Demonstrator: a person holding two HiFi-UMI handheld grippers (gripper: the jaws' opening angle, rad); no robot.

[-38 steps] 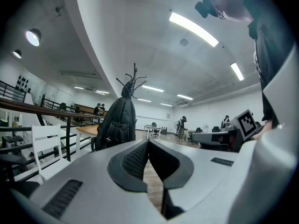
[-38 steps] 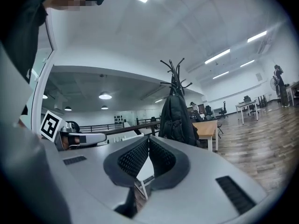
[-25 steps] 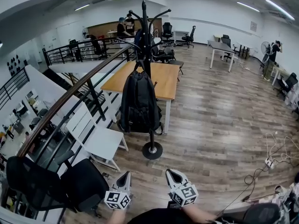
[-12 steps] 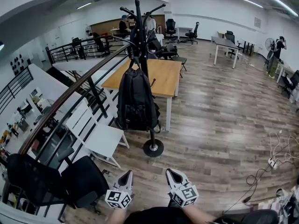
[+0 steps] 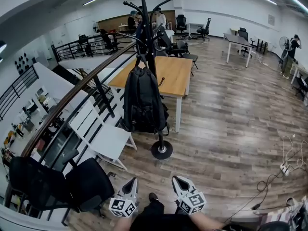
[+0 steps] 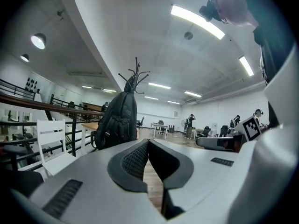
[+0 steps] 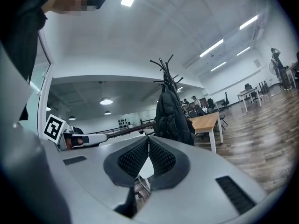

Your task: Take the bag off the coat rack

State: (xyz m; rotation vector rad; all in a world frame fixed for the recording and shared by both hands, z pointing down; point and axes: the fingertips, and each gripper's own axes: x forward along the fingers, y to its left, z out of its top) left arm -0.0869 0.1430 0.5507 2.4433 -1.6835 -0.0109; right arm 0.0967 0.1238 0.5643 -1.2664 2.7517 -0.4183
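A black backpack (image 5: 143,102) hangs by its top loop from a black coat rack (image 5: 146,13) with a round foot (image 5: 161,149) on the wooden floor. It also shows in the left gripper view as the backpack (image 6: 117,120) and in the right gripper view as the backpack (image 7: 172,118). My left gripper (image 5: 131,183) and right gripper (image 5: 177,181) are low at the bottom of the head view, well short of the rack. Both are shut with nothing between the jaws.
A wooden table (image 5: 168,73) stands right behind the rack. A white chair (image 5: 107,139) and a dark railing (image 5: 72,97) lie to the left, black office chairs (image 5: 57,186) at lower left. Cables (image 5: 284,165) trail on the floor at right. People stand far back.
The view has shifted forward slightly; the rack and backpack appear a little nearer and higher. A shoe and leg now show between the grippers, which stay shut.
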